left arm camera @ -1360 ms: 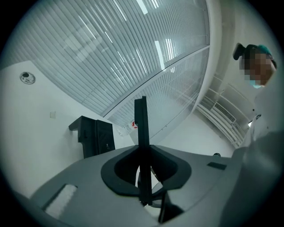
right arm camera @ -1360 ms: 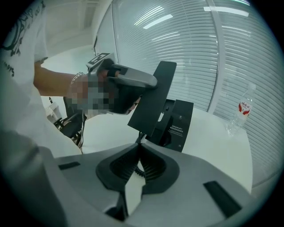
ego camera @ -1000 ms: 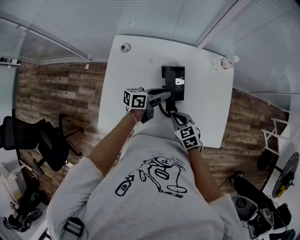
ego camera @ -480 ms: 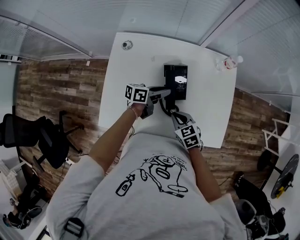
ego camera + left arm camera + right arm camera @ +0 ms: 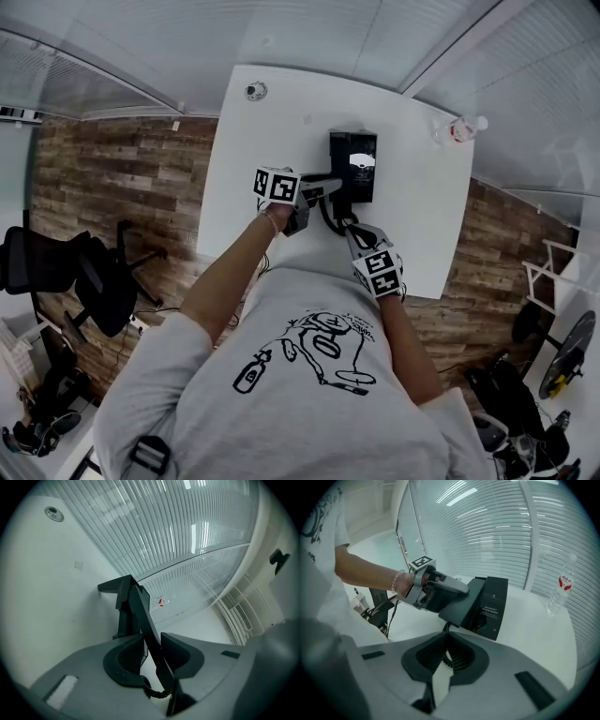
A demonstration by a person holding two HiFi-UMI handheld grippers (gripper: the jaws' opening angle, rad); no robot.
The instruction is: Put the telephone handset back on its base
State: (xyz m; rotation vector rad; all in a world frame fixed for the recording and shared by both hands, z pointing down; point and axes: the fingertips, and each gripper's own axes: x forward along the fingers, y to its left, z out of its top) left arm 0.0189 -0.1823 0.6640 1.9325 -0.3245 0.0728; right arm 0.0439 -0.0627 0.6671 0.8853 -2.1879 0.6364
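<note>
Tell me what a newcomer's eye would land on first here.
First comes the black telephone handset, clamped in the left gripper and held tilted at the left side of its black base, mid-way across the white table. Next is the right gripper, shut on the coiled cord just in front of the base. A water bottle stands alone near the table's far right corner.
</note>
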